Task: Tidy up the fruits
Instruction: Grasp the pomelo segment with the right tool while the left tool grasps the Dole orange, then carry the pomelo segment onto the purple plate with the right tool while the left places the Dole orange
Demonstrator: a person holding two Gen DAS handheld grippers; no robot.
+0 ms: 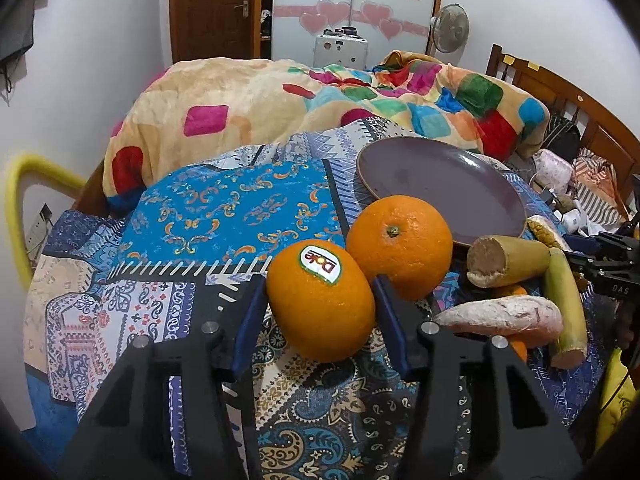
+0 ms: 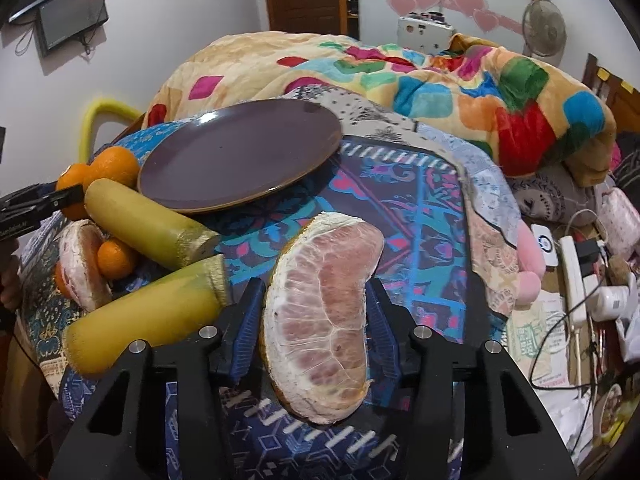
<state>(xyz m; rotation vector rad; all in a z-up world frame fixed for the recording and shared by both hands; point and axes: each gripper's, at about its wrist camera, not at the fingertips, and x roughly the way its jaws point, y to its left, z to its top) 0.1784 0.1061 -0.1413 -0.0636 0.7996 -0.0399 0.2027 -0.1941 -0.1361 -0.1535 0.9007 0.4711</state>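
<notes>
Left wrist view shows my left gripper (image 1: 320,300) clamped on the labelled orange (image 1: 320,304); my right gripper (image 2: 316,300) grips the pomelo wedge (image 2: 320,312). Next, I think, both go onto the empty purple plate (image 1: 400,176).

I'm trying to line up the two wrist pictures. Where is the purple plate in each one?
Left wrist: the plate sits right of centre, just behind the far orange.
Right wrist: the plate sits left of centre, above the pomelo wedge held in the right gripper.
Shared landmark: the two sugarcane pieces lie beside the plate's near edge in both views, one at and.
</notes>
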